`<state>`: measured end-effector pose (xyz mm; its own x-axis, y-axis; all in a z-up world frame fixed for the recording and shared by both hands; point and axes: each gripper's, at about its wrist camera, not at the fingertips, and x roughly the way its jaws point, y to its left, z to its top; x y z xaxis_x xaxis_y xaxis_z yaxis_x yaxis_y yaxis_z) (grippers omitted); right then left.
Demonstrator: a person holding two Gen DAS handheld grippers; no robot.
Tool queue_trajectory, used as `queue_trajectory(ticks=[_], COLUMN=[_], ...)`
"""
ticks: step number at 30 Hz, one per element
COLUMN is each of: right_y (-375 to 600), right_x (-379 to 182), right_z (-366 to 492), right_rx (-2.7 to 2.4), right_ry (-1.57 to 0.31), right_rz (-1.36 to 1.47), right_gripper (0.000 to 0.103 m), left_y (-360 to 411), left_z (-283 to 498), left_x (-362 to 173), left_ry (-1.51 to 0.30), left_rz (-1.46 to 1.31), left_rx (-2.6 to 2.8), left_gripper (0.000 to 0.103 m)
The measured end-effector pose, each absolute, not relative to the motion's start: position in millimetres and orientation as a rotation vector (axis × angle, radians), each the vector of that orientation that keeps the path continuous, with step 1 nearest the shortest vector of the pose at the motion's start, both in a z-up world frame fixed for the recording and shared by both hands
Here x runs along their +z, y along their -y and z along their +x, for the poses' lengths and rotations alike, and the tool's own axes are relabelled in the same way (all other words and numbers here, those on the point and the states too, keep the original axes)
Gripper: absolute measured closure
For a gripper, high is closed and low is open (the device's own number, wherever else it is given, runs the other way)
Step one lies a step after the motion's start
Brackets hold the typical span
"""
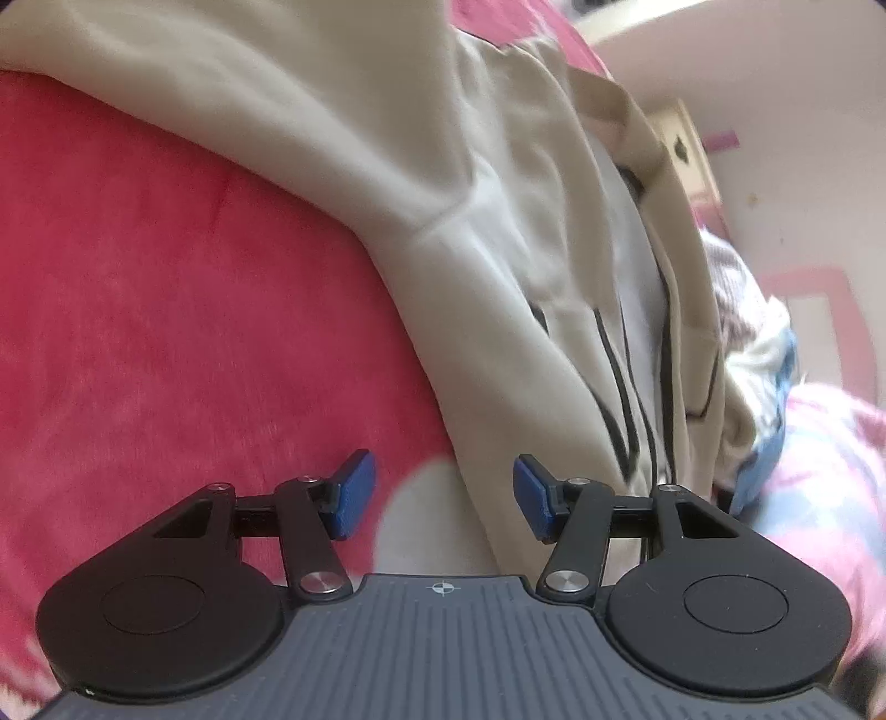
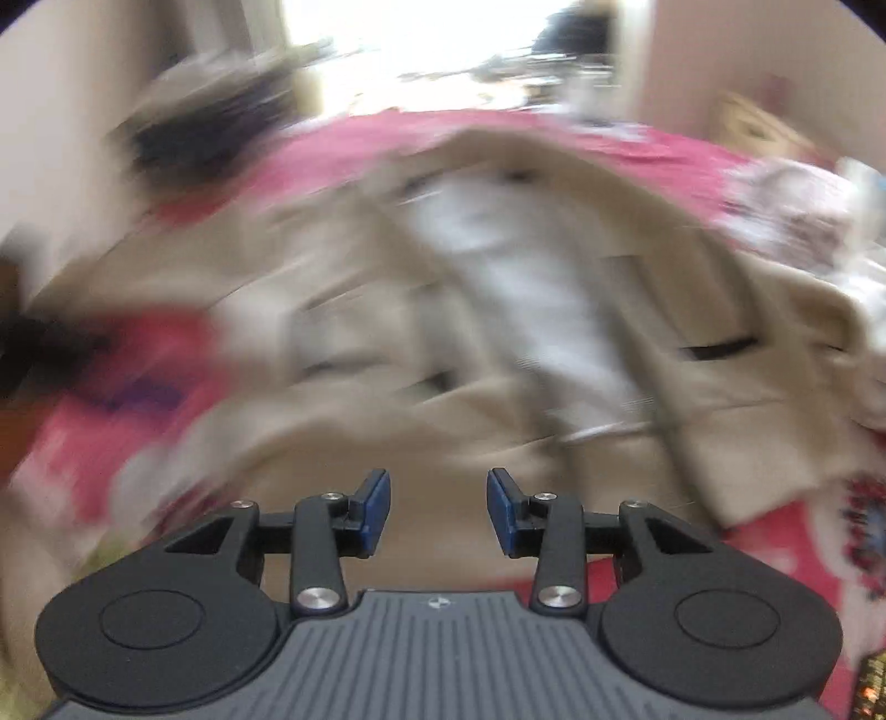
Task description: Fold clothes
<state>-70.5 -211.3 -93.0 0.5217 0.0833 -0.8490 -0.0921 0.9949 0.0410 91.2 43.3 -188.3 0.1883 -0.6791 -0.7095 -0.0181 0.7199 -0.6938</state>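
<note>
A: What is the surface, and what of the room shows?

B: A pink-red fleece blanket (image 1: 166, 304) fills the left half of the left wrist view. At the right edge there are pale walls and a cream cabinet (image 1: 684, 144) in the upper right. The right wrist view is badly blurred; a bright window (image 2: 443, 44) sits at top centre.

A: How many things?

B: One beige jacket (image 1: 443, 166) with a white lining and dark stripes, two grippers, and a heap of other cloth (image 1: 758, 343) at the right of the left view, which I cannot count.

A: Where is the jacket relative to the tools?

B: In the left view it runs from the upper left down to lower centre, its edge passing between the spread fingers of the left gripper (image 1: 443, 493), nothing pinched. In the right view it lies spread across the middle of the frame, above the right gripper (image 2: 438, 512), whose jaws stand apart and empty over the beige cloth
</note>
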Motion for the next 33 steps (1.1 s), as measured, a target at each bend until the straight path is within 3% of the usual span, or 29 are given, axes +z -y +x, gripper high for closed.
queue_trajectory(ticks=[5,12,14,19,27,33], right_y=[123.0,77.7,74.8,88.0,93.3,86.7], right_x=[-143.1,-184.9,-184.6,-176.3,-142.0,-178.1], right_z=[-72.1,-55.8,-59.2,-61.6,-87.2,-89.0], right_rx=[0.138,-0.043,-0.044,-0.058,-0.035,0.09], right_ry=[-1.18,-1.156,-1.118,-1.099,-1.071,-1.228], right_rz=[-0.19,-0.347,-0.382,-0.396,-0.64,-0.597], right_gripper=[0.058,0.045,0.049,0.091,0.094,0.092], left_y=[-54.8,-64.7,-64.4,-65.6,-81.9,-82.5], left_z=[104.1,111.0,111.8,113.4,114.0,116.5], left_x=[-205.2,-216.7,-215.5,-211.4,-210.5,-209.1], left_ry=[-1.289,-1.261,-1.25,-1.219,-1.157,-1.119], left_rz=[-0.786,-0.894,-0.89,-0.875,-0.921,-0.943], left_rx=[-0.514,-0.509,-0.511,-0.5,-0.422,-0.383], left_gripper=[0.048,0.048,0.048,0.048,0.049,0.049])
